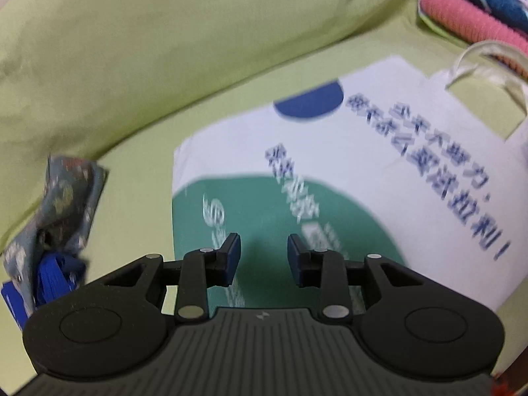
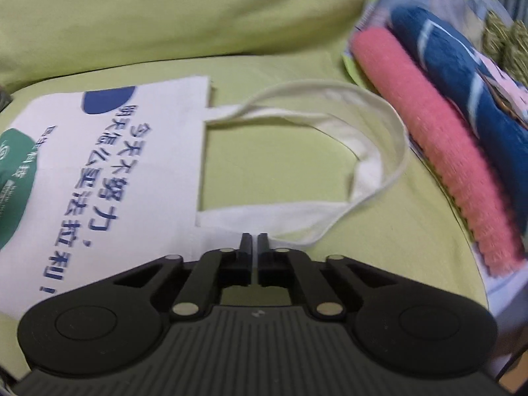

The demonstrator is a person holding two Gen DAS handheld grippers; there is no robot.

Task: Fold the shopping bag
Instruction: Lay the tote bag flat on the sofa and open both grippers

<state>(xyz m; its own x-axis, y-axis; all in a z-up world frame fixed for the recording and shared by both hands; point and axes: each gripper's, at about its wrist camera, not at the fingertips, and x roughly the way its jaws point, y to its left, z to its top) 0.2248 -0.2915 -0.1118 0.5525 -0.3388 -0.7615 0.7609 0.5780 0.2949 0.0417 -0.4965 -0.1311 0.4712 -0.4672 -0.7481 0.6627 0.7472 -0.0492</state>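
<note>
**Bag flat and unfolded; nothing gripped for certain**

Far left in your left wrist view: a crumpled patterned cloth pouch (image 1: 62,204) with a blue strap (image 1: 56,277) lies on the lime-green sheet (image 1: 138,178), clear of the bag. Ignore it.

Your left gripper (image 1: 264,257) hangs over the bottom end of the white canvas tote bag (image 1: 379,178), above the green printed circle (image 1: 264,217). Its jaws stand wide apart with nothing between them. Whether the fingertips touch the cloth cannot be told.

The bag lies flat, print side up, full length showing, with no fold or crease line. Its bottom end is toward your left tool and its mouth toward your right. Blue characters (image 2: 85,178) run along the panel and a dark blue half-disc (image 2: 109,99) sits near the far edge.

Your right gripper (image 2: 254,247) sits at the mouth edge, where the near root of the handle loop (image 2: 373,145) joins the panel. The jaws are nearly closed, with only a thin slit between them. The view does not show whether a strip of canvas is pinched there, so treat the hold as unconfirmed.

The handles sprawl outward onto the sheet. Right of them, rolled pink towel (image 2: 439,165) and blue towel (image 2: 462,105) lie close to the loop.

Progress, as a judgement: the bag is laid out and smoothed, nothing more. Tucking the handles in and every fold remain.
</note>
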